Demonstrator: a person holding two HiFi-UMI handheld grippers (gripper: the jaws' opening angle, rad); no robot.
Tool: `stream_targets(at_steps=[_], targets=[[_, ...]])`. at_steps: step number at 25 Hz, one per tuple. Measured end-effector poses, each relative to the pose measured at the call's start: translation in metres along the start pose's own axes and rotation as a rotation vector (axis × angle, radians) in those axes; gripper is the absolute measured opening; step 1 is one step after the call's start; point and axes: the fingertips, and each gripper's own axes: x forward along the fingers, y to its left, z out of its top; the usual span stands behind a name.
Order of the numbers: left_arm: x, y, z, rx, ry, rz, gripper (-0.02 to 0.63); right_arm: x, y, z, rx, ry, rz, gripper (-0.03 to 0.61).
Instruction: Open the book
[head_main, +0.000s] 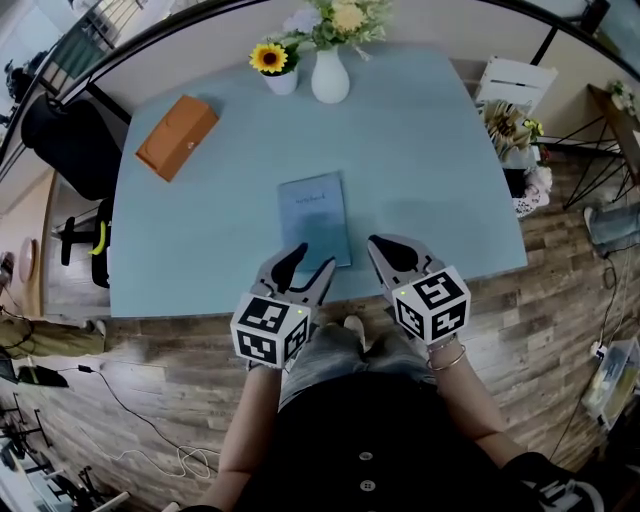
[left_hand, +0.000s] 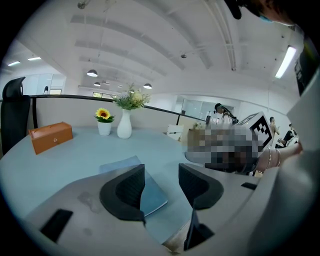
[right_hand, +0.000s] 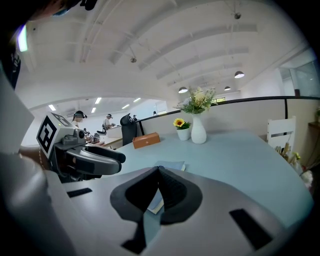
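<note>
A light blue table (head_main: 430, 160) has a thin blue book (head_main: 314, 218) lying flat on it. The book is shut. It is in the middle of the table, close to the edge where the person stands. The left gripper (head_main: 310, 265) is right at the near end of the book. Its two jaws are spread apart and nothing is between them but air. In the left gripper view the book (left_hand: 152, 196) shows through the gap, lower down on the table. I cannot tell if the jaws touch it. The right gripper (head_main: 380, 245) is just beside the book's near right corner. Its jaws are pressed together at the tips and hold nothing. In the right gripper view the book (right_hand: 172, 165) peeks out just past those jaws. At the far side of the table stand a white vase of flowers (head_main: 330, 75) and a little white pot with a sunflower (head_main: 276, 66). An orange box (head_main: 177, 136) lies far off to the left.
</note>
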Motion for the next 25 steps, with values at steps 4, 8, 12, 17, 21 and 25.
stream_targets(at_steps=[4,8,12,17,21,25], targets=[[-0.005,0.005,-0.001,0.008,0.018,-0.009,0.198,0.000,0.005,-0.002,0.011,0.010,-0.011,0.002],[-0.005,0.004,-0.004,0.001,0.026,-0.031,0.198,-0.004,0.008,-0.002,0.031,0.007,-0.027,0.002],[-0.005,0.001,-0.012,0.020,0.056,-0.061,0.199,-0.008,0.010,-0.005,0.054,0.004,-0.054,0.002],[-0.002,-0.004,-0.018,0.048,0.083,-0.100,0.198,-0.013,0.014,-0.014,0.076,0.013,-0.083,0.002],[0.002,-0.010,-0.021,0.069,0.098,-0.129,0.199,-0.015,0.016,-0.022,0.072,0.032,-0.103,0.002],[0.003,-0.017,-0.023,0.111,0.117,-0.161,0.198,-0.017,0.018,-0.032,0.092,0.050,-0.122,0.002]])
